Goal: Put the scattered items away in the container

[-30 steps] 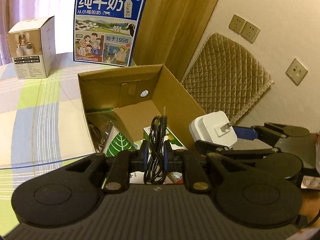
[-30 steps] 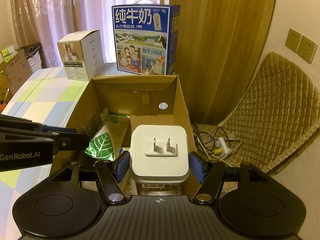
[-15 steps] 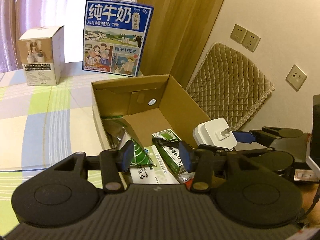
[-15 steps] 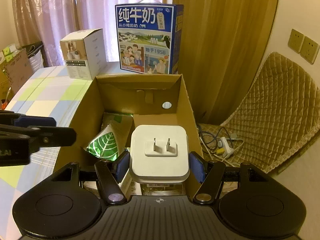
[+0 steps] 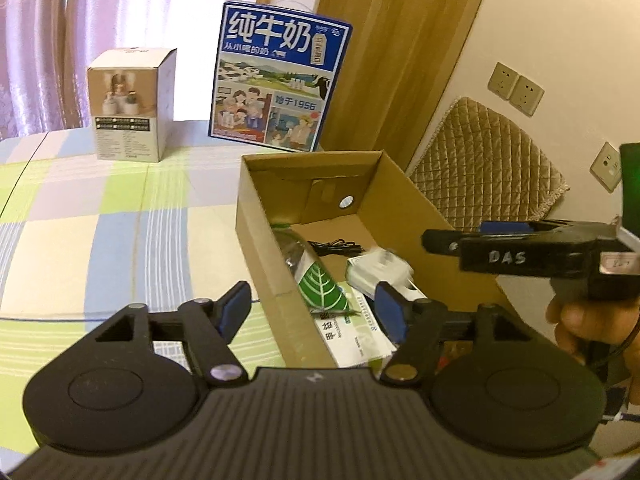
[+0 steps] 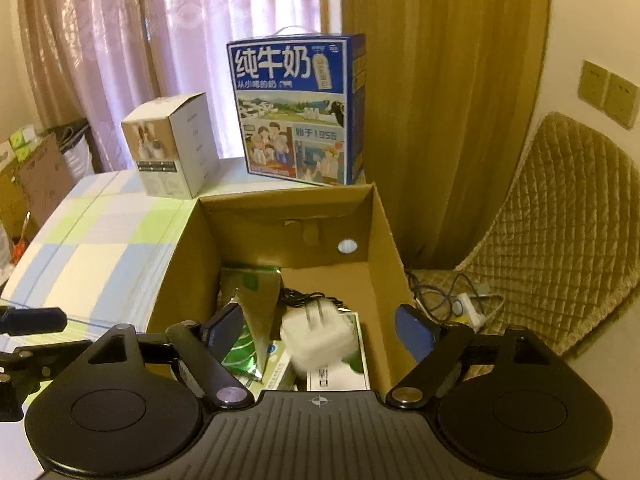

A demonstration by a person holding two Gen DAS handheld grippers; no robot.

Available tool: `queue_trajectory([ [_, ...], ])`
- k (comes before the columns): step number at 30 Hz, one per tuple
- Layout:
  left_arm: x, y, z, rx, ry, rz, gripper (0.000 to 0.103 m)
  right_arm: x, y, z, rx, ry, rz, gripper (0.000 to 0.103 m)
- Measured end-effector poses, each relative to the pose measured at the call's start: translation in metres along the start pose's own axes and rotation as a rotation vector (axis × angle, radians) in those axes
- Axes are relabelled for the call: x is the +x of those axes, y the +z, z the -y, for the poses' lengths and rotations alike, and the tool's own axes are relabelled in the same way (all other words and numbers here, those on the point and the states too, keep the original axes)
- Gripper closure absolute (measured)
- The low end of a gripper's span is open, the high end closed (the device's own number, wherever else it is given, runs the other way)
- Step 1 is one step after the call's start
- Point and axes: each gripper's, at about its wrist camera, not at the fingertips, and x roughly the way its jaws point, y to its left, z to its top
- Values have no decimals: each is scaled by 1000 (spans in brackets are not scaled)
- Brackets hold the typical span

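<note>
Left tongs [image 5: 312,312] widening over the checked worktop [image 5: 120,216] and the cardboard box's [image 5: 400,216] near left wall, nothing between them. To their right, right tongs [image 6: 320,334] also spreading, the white plug adapter [image 6: 318,338] blurred and free between the pads, seemingly dropping onto packets in the box. The adapter looks light, rigid and smooth, best taken by its flat sides; the black cable [image 5: 336,246] beyond is limp. A milk carton [image 5: 276,80] and small carton [image 5: 128,104] stand behind, well clear.
</note>
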Motion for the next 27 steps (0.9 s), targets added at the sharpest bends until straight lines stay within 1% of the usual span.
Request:
queue_trajectory([
  [2,-4,-5,-1,-3,-4,0,35,-8,-10,3,25,2,-3,17],
  [4,-10,-11,0,0,-5,-1,29,-19,-22,6,50,3,-4,15],
  [5,-13,-15,1,2,-3,1,23,-25,-28,7,60,2,-5,14],
  [6,-16,-18,2,4,-1,3,20,-31,-35,8,71,3,-7,14],
  [9,-29,-30,10,9,1,6,13,-53,-54,8,108,4,-6,10],
  [11,-37,-37,14,12,1,9,9,-69,-66,7,120,-3,-1,3],
  [14,-55,-52,24,28,15,32,1,-95,-83,4,130,-4,3,2],
  [17,-74,-70,34,34,40,55,1,-121,-99,3,142,-11,-1,2],
  [20,-92,-89,39,-3,42,35,1,-144,-113,2,141,-42,-13,2],
  [22,-101,-99,41,-19,66,23,1,-155,-121,0,139,-57,-22,2],
  [23,-106,-104,43,-21,78,13,1,-162,-125,-1,140,-58,-26,2],
  [27,-127,-123,49,-35,87,-3,1,-185,-140,-8,131,-62,-51,2],
])
